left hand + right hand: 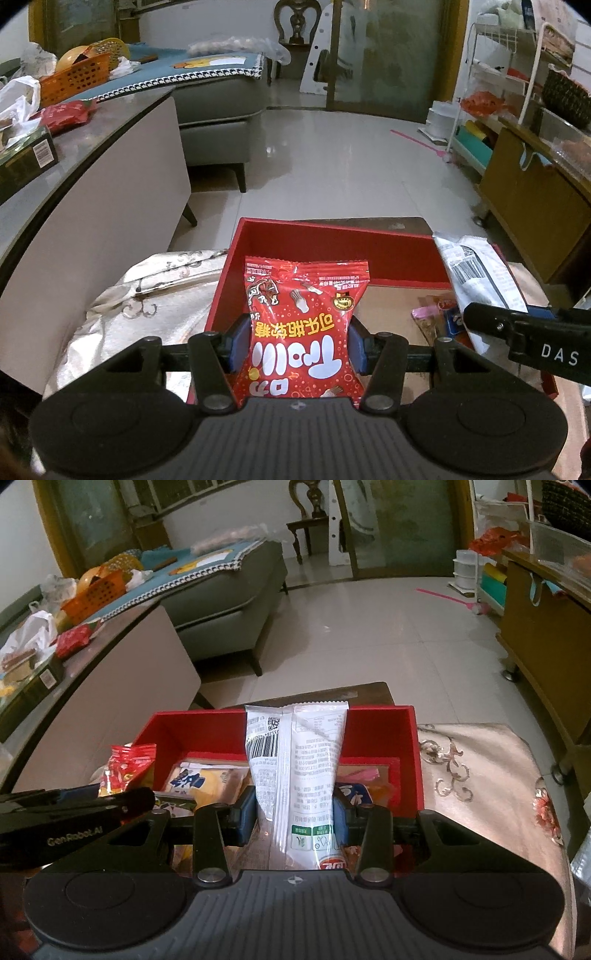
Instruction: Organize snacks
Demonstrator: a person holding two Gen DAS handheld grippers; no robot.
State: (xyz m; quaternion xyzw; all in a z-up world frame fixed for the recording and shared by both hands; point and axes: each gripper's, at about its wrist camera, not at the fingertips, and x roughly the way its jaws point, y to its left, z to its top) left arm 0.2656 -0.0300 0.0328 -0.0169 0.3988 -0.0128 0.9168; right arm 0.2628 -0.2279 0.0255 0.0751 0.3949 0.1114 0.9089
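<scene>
Red box [332,251] on embroidered cloth [122,295], fills centre of both wrist views; cloth also at 3 o'clock of box in right view [480,775]. Left gripper [295,345] clamped on red Trolli bag [303,325], bag held over box's 9 o'clock side. Right gripper [293,814] clamped on white packet [295,760], upright over box middle. Inside box: yellow-blue pack [203,781] at 10 o'clock of right fingers, pink wrapper [364,775] at 2 o'clock. Both grippers close side by side, apart.
</scene>
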